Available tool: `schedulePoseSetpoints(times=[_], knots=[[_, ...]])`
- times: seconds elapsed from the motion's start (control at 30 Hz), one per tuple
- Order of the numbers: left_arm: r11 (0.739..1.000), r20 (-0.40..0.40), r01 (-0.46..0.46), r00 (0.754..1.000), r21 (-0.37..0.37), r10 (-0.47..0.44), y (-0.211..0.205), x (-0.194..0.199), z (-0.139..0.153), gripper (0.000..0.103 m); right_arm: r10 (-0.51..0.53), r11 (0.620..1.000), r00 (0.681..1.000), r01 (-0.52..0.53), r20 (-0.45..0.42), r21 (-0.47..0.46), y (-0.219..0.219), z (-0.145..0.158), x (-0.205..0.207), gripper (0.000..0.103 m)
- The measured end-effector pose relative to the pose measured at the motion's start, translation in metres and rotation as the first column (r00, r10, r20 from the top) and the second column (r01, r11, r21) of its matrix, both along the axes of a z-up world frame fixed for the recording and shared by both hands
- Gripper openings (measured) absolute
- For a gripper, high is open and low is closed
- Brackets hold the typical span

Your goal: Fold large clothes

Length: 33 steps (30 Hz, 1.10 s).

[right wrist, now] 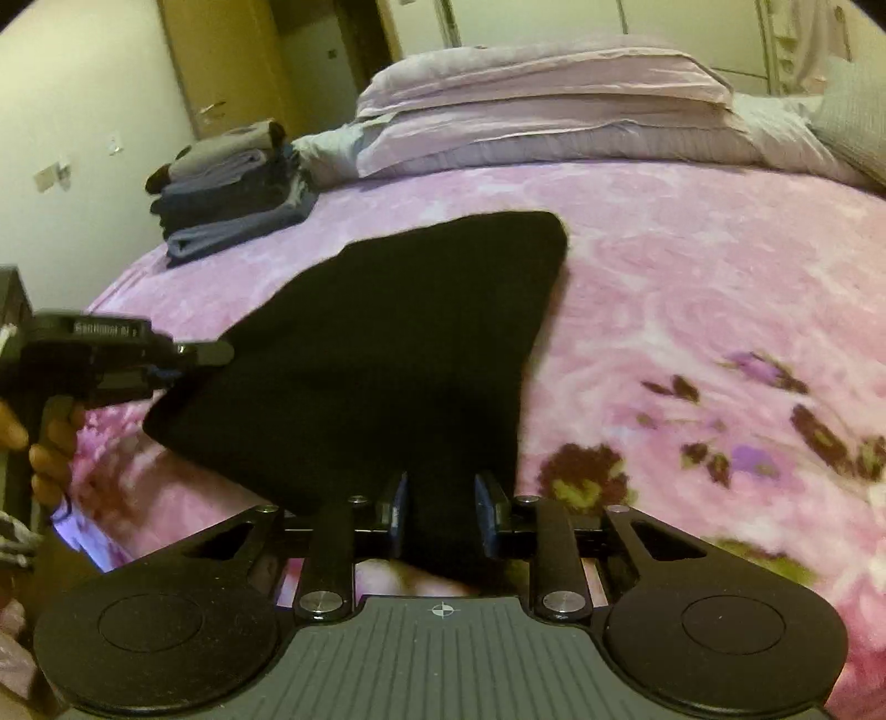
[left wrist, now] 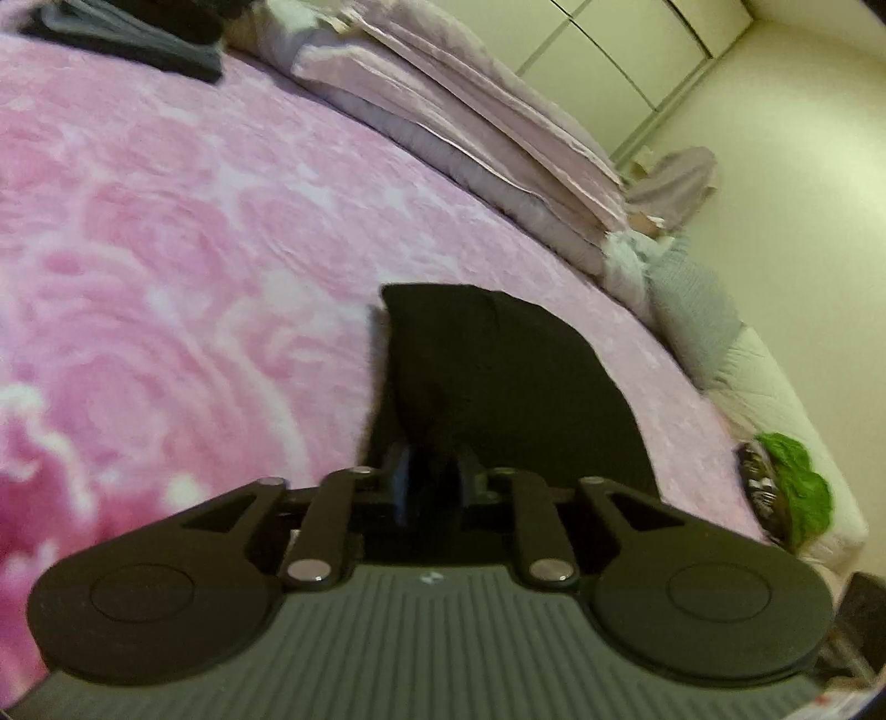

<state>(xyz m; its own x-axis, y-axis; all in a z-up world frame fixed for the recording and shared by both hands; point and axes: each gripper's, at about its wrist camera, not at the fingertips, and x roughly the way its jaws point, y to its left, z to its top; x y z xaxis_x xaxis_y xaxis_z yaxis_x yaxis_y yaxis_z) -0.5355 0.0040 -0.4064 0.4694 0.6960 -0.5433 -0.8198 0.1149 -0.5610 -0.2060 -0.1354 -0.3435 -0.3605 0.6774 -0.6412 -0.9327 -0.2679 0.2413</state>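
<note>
On the pink flowery bed (left wrist: 166, 232), through your left wrist camera, you can see the black garment (left wrist: 498, 376) running away from your left tongs (left wrist: 432, 482). Your left tongs are pinching one near corner of it, with the dark cloth squeezed between the two fingers. The far end of the cloth looks like it lies on the bed, not far from the purple pillows (left wrist: 470, 138). A stack of dark folded clothes (left wrist: 127, 39) sits far off at the top of the bed, well apart from your work. Now look through your right wrist camera. Your right tongs (right wrist: 440, 515) are pinching the other near corner of the black garment (right wrist: 398, 343), and the blue pads press the cloth from both sides. Your left tongs (right wrist: 205, 354) show at the left, biting the edge of the same cloth, with your hand (right wrist: 44, 437) under the handle. The near edge hangs lifted between your two grips, while the far part seems to rest on the bed. The folded clothes (right wrist: 227, 205) wait at the far left. You look to be in the middle of a fold. Next, you likely need to carry both corners forward together, keep them level, and lay the near edge on the far edge so the sides match.
</note>
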Motion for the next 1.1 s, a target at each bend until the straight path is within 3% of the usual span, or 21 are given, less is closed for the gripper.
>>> schedulePoseSetpoints(times=[0.1,0.17,0.2,0.3,0.4,0.5,0.53,0.57,0.6,0.63,0.7,0.8,0.87,0.93,1.0,1.03,1.1], knots=[[0.996,-0.045,-0.083,0.995,0.020,0.084,-0.031,0.000,0.015,0.024,-0.023,1.000,0.998,0.023,-0.058,-0.012,-0.006,0.014,0.015,0.030],[0.994,0.014,-0.107,0.994,0.006,0.106,-0.055,-0.006,0.021,0.029,-0.074,0.997,0.991,0.073,-0.108,-0.014,-0.012,0.020,0.030,0.062],[0.995,0.057,-0.103,0.993,-0.014,0.104,-0.062,-0.009,0.021,0.035,-0.111,0.994,0.980,0.107,-0.163,-0.033,-0.014,0.020,0.040,0.066],[0.990,0.227,-0.063,0.970,-0.125,0.090,-0.076,-0.005,0.004,0.047,-0.196,0.977,0.915,0.149,-0.354,-0.154,-0.005,0.007,0.063,0.067],[0.973,0.333,-0.063,0.933,-0.221,0.136,-0.071,0.007,-0.024,0.047,-0.257,0.957,0.834,0.150,-0.488,-0.248,0.008,-0.010,0.069,0.067],[0.963,0.417,-0.120,0.883,-0.242,0.215,-0.062,0.010,-0.040,0.047,-0.288,0.947,0.769,0.143,-0.570,-0.287,0.023,-0.022,0.067,0.067],[0.963,0.417,-0.131,0.881,-0.235,0.222,-0.058,0.012,-0.041,0.046,-0.295,0.945,0.755,0.137,-0.586,-0.298,0.028,-0.025,0.066,0.064],[0.962,0.409,-0.137,0.884,-0.235,0.226,-0.054,0.014,-0.042,0.038,-0.299,0.943,0.744,0.134,-0.597,-0.306,0.034,-0.026,0.065,0.055],[0.962,0.400,-0.141,0.888,-0.232,0.227,-0.050,0.015,-0.043,0.018,-0.305,0.938,0.741,0.126,-0.597,-0.323,0.040,-0.027,0.062,0.026],[0.963,0.398,-0.141,0.889,-0.228,0.224,-0.046,0.014,-0.043,0.011,-0.319,0.929,0.737,0.120,-0.596,-0.349,0.045,-0.031,0.059,0.020],[0.966,0.396,-0.150,0.890,-0.212,0.225,-0.043,0.005,-0.038,0.009,-0.334,0.926,0.721,0.130,-0.608,-0.355,0.045,-0.031,0.055,0.016],[0.968,0.296,-0.218,0.923,-0.123,0.245,-0.044,-0.011,-0.019,0.009,-0.336,0.919,0.685,0.088,-0.647,-0.384,0.032,-0.027,0.039,0.015],[0.959,0.260,-0.269,0.923,-0.091,0.284,-0.043,-0.028,-0.014,0.009,-0.286,0.922,0.701,0.017,-0.653,-0.386,0.024,-0.024,0.014,0.015],[0.951,0.243,-0.286,0.920,-0.119,0.308,-0.038,-0.045,-0.018,0.010,-0.206,0.922,0.739,-0.072,-0.641,-0.380,0.020,-0.023,-0.014,0.021],[0.949,0.276,-0.272,0.910,-0.162,0.308,-0.040,-0.053,-0.024,0.015,-0.160,0.920,0.786,-0.102,-0.597,-0.380,0.023,-0.019,-0.023,0.034],[0.948,0.280,-0.267,0.910,-0.171,0.307,-0.044,-0.054,-0.025,0.017,-0.145,0.927,0.805,-0.093,-0.575,-0.365,0.026,-0.015,-0.020,0.045],[0.955,0.292,-0.237,0.914,-0.179,0.281,-0.051,-0.054,-0.026,0.029,-0.160,0.950,0.819,-0.025,-0.551,-0.312,0.032,-0.003,0.000,0.060]])
